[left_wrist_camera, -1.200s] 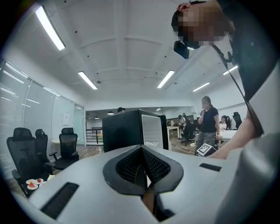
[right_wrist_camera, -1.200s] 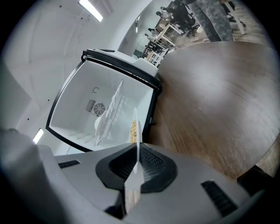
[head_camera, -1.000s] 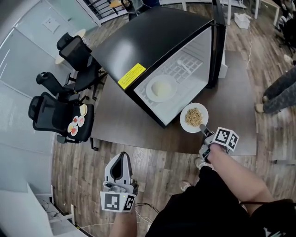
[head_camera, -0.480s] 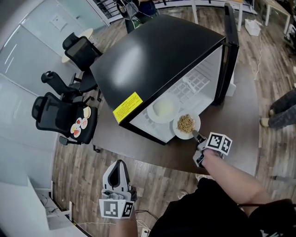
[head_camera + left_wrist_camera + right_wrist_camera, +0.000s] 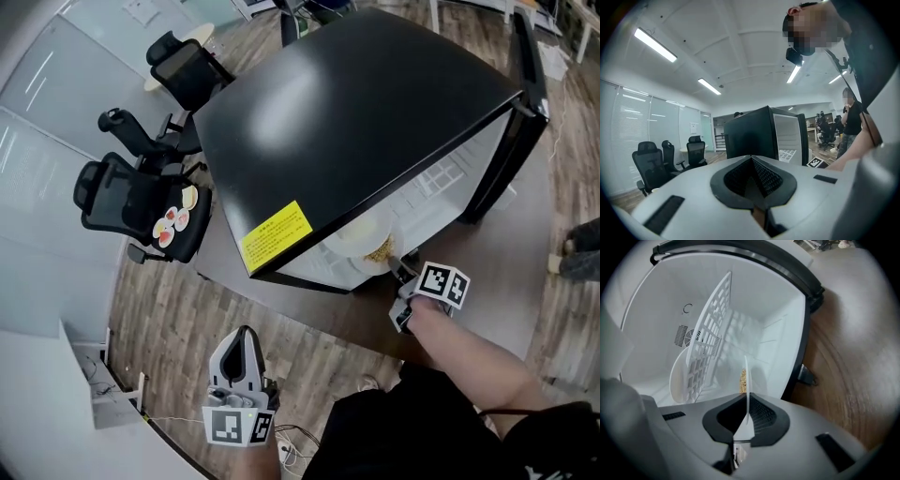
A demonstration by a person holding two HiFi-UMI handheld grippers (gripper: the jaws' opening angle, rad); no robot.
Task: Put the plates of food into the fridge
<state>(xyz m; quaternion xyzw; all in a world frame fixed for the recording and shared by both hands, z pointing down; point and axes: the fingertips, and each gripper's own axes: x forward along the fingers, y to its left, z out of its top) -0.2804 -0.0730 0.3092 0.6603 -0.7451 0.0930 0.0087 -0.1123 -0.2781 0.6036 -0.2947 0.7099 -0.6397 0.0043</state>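
Observation:
A black mini fridge stands with its door swung open. My right gripper is shut on the rim of a white plate of yellowish grain food, which reaches into the fridge opening. In the right gripper view this plate shows edge-on between the jaws of the right gripper, and a bit of the food shows on it. A second white plate lies inside beside the wire shelf. My left gripper hangs low over the wooden floor, shut with nothing in it.
A third plate with colourful food rests on the seat of a black office chair left of the fridge. More chairs stand behind it. The fridge sits on a dark mat, and a person's leg shows at the right edge.
My right gripper has carried the plate of grain food from in front of the fridge into its opening. The head view has moved closer over the fridge. My left gripper has stayed low.

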